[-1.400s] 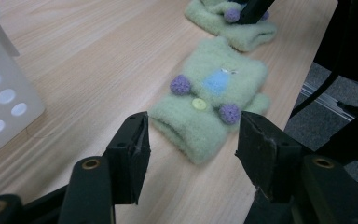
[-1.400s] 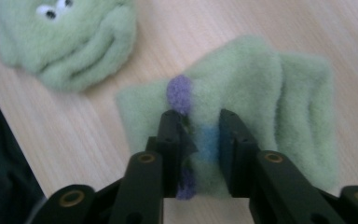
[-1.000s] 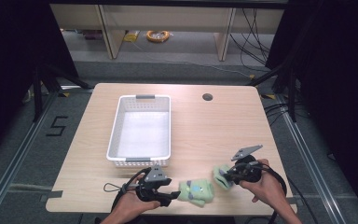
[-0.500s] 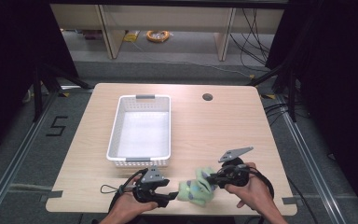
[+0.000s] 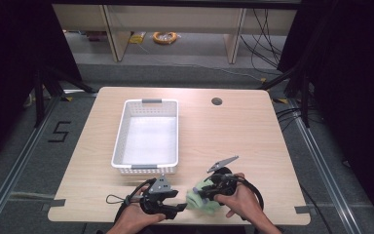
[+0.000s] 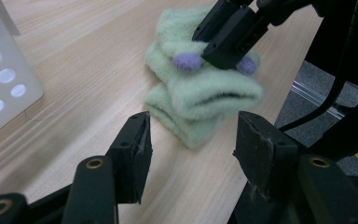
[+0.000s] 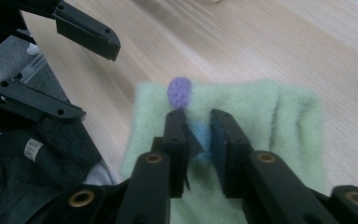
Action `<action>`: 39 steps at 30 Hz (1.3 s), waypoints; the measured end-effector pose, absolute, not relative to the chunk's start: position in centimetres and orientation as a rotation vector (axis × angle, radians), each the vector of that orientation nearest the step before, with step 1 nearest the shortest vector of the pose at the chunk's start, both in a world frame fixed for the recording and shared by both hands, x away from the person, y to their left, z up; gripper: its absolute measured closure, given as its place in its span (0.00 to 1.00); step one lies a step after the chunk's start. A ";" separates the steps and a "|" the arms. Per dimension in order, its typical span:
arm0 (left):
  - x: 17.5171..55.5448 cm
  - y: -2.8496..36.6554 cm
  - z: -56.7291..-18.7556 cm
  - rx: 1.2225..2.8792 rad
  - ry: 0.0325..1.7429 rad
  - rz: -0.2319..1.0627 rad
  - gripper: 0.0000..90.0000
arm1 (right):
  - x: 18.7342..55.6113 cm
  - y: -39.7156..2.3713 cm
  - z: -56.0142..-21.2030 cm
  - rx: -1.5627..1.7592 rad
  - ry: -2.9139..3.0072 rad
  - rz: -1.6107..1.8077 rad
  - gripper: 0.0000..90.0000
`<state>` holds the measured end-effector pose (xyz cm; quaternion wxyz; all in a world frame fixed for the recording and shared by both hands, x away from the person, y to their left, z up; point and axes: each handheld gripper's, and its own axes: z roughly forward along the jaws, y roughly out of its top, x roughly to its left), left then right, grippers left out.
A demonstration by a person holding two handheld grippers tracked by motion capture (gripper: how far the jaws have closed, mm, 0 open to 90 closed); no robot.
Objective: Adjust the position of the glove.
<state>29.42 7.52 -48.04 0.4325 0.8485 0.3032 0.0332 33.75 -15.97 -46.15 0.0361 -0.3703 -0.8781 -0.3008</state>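
A fuzzy pale green sock (image 5: 202, 201) with purple dots lies folded over on itself near the table's front edge. It sits just ahead of my left gripper's jaws (image 6: 205, 95), and a blue patch of it sits under my right gripper (image 7: 265, 112). My right gripper (image 5: 200, 191) rests on top of the folded sock. Its jaws (image 7: 198, 119) have just been opening and now stand a little apart, with the blue patch in the gap. My left gripper (image 5: 181, 208) stands open (image 6: 191, 140), its fingertips short of the sock and nothing between them.
A white perforated basket (image 5: 119, 131) stands behind the left gripper, one corner of it (image 6: 4, 79) close by. A round cable hole (image 5: 216, 101) is at the table's back right. The table's front edge runs just under both hands.
My right gripper has moved left toward the left gripper, dragging the sock's end over the rest so that it now lies folded. The left gripper has stayed in place.
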 end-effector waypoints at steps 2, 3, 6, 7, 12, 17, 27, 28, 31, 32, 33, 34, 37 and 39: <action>29.4 7.5 -48.0 2.118 0.762 0.087 0.50 | 33.5 -15.9 -45.9 -1.197 -2.688 -0.891 0.78; 29.4 7.3 -48.1 2.107 0.769 0.078 0.50 | 33.4 -16.0 -45.6 -1.203 -2.690 -0.901 0.76; 29.6 7.3 -48.2 2.117 0.766 0.079 0.50 | 33.5 -16.5 -44.8 -1.142 -2.733 -0.999 0.67; 29.7 7.2 -48.3 2.124 0.759 0.086 0.50 | 33.5 -16.8 -44.3 -1.129 -2.734 -1.017 0.66; 29.8 6.9 -48.5 2.127 0.778 0.077 0.51 | 33.9 -18.7 -43.0 -1.127 -2.845 -1.004 0.67; 30.1 6.3 -48.5 2.112 0.787 0.062 0.51 | 34.5 -20.0 -44.0 -1.114 -2.868 -0.957 0.68; 30.7 5.8 -49.0 2.141 0.770 0.043 0.52 | 34.6 -21.1 -45.7 -1.024 -2.882 -0.999 0.68; 30.8 5.8 -49.0 2.145 0.777 0.050 0.53 | 34.2 -21.2 -45.5 -1.073 -2.872 -0.980 0.68; 31.0 5.8 -49.0 2.139 0.770 0.049 0.53 | 34.0 -21.4 -45.3 -1.031 -2.893 -1.010 0.68; 31.0 5.7 -48.9 2.147 0.776 0.058 0.53 | 33.8 -21.4 -45.2 -1.022 -2.891 -0.997 0.68; 31.0 5.6 -48.9 2.138 0.781 0.053 0.53 | 33.8 -21.4 -45.4 -1.026 -2.914 -1.002 0.68; 31.1 5.5 -49.0 2.139 0.788 0.051 0.53 | 33.7 -21.5 -45.2 -1.020 -2.927 -0.952 0.68; 31.2 5.3 -49.1 2.168 0.771 0.057 0.53 | 33.6 -21.4 -45.7 -0.965 -2.915 -0.955 0.67; 31.2 5.1 -49.4 2.165 0.765 0.045 0.53 | 33.8 -21.3 -46.1 -0.912 -2.940 -0.969 0.67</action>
